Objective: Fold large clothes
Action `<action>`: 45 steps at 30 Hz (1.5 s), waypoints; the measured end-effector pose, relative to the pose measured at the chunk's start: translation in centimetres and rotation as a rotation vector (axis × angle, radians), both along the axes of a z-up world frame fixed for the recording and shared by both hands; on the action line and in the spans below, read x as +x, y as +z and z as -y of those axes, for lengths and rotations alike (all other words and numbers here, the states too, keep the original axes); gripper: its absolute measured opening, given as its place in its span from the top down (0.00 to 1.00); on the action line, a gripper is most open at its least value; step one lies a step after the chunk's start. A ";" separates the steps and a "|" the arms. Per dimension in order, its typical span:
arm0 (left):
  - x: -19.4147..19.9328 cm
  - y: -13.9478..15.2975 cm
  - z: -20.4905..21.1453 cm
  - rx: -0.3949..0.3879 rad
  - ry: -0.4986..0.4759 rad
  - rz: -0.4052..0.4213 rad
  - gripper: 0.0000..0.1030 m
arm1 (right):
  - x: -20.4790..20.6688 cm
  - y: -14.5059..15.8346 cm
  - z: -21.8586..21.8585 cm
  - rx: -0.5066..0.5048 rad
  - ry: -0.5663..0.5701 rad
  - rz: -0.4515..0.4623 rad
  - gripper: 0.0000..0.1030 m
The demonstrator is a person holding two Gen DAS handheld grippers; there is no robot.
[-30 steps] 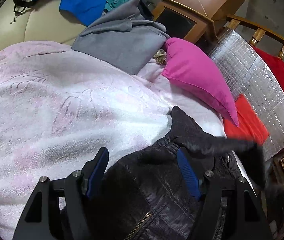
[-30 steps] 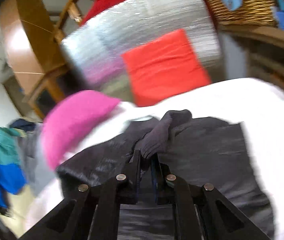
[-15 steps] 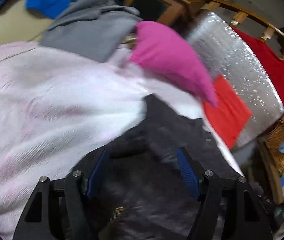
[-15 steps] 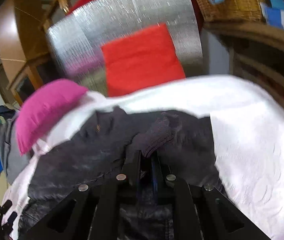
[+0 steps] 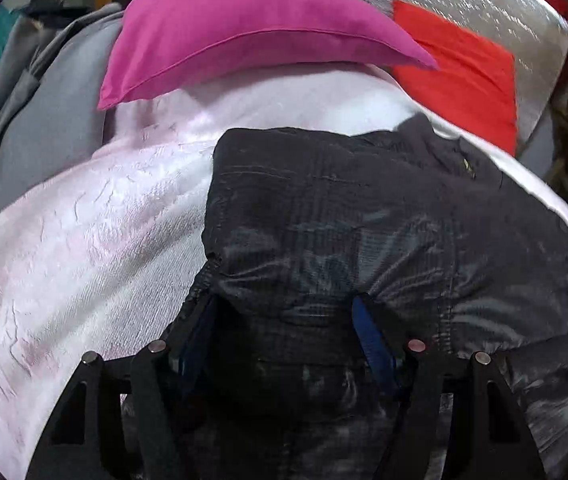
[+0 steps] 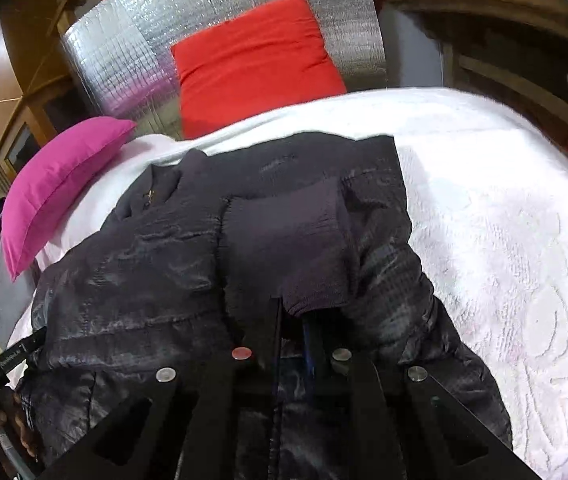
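Black jacket (image 6: 188, 264) sprawls mid-frame on the white blanket (image 6: 503, 240). Right gripper (image 6: 293, 316) has its jaws pinching the ribbed cuff (image 6: 303, 240); left gripper (image 5: 284, 320) jaws are spread, jacket fabric bunched between them.

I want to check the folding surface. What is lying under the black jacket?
The black jacket lies on a white-pink textured blanket, which shows around it on both sides. What lies beneath the blanket is covered. The jacket's ribbed cuff rests on top, pinched by the right gripper.
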State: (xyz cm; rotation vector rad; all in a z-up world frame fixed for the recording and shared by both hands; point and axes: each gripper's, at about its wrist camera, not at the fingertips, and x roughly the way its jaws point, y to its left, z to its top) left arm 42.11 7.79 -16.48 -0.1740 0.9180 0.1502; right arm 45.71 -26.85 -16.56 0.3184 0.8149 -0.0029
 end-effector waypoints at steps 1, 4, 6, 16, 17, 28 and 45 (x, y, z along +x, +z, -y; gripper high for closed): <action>0.0 -0.1 0.0 0.006 -0.009 -0.004 0.32 | -0.2 0.0 0.3 0.011 -0.002 -0.002 0.91; 0.1 0.7 -0.1 0.003 -0.031 -0.029 0.33 | 0.2 -0.4 0.8 0.061 -0.018 -0.026 0.91; -0.2 2.0 -0.4 -0.011 -0.041 -0.026 0.33 | 0.2 0.2 1.4 0.126 -0.024 -0.057 0.86; -1.1 4.8 4.5 -0.103 -0.140 0.076 0.21 | -4.0 3.4 1.4 0.498 0.027 -0.007 0.17; -1.2 4.4 5.2 -0.106 -0.145 0.063 0.21 | -3.8 2.6 0.9 0.559 0.034 -0.027 0.17; -0.1 0.4 7.0 -0.062 -0.145 0.002 0.20 | -0.8 -3.0 0.3 0.720 -0.166 -0.097 0.49; -2.5 1.4 1.7 -0.158 -0.064 -0.031 0.20 | -4.2 0.0 1.7 0.580 -0.063 -0.095 0.24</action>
